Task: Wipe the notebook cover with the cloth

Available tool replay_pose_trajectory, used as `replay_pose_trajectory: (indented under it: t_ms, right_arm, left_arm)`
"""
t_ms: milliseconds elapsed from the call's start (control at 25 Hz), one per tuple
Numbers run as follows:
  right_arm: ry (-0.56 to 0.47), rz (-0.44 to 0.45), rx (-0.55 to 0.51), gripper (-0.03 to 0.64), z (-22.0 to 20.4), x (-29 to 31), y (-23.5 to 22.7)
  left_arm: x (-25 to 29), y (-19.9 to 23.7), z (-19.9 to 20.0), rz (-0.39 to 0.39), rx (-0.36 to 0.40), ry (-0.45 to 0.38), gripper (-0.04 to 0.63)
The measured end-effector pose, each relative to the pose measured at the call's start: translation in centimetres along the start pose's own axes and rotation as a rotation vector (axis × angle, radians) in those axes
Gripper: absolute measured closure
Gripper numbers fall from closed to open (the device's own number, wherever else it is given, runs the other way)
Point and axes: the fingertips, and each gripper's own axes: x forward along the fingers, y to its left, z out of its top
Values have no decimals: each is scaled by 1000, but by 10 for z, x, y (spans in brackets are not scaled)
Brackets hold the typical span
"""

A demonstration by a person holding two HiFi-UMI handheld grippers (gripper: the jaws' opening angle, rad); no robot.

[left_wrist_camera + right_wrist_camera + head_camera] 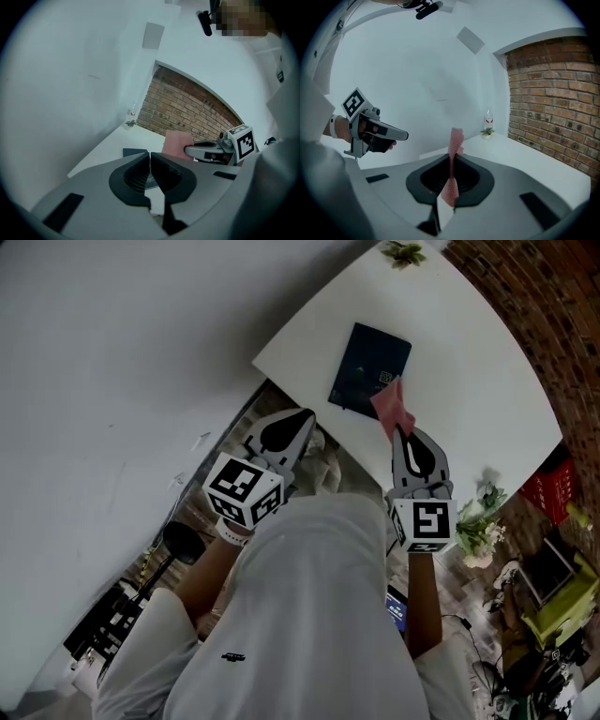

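The cloth [392,406] is clamped between the jaws of the right tool [401,431]. In the right gripper view it is seen as a pink strip standing up out of the closed jaws. The left tool [298,420] is clenched on nothing, its jaws meeting with no gap, and it is held just off the near edge of the table [469,381].

The notebook [367,367] lies flat and closed on the table, dark cover up, ahead of both tools. In the head view the cloth overlaps the cover's near right corner, but contact cannot be confirmed.

The step in hand is judged to be the bringing of the cloth onto the cover. Wiping is not shown to be under way.

For the next move, the cloth is to be lowered until it lies flat on the cover, then drawn across it with light pressure. The notebook may slide on the smooth table, so the left tool may be needed at a corner to hold it down.

The following are counted: one notebook, one cloth, two tools, one table, and one small plant [403,252] at the far edge.
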Motion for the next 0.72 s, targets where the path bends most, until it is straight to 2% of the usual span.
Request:
replay_pose_trajectory:
  t_ms: [200, 440, 720]
  right_arm:
    - [31, 34, -2, 597, -15, 28, -22]
    - [66, 71, -9, 597, -24, 63, -42]
    - [107, 104, -10, 597, -37, 100, -59]
  left_arm:
    - [39, 13, -16, 24, 4, 55, 571]
    - [73, 24, -37, 12, -30, 133, 571]
    - [116, 44, -73, 28, -2, 230, 571]
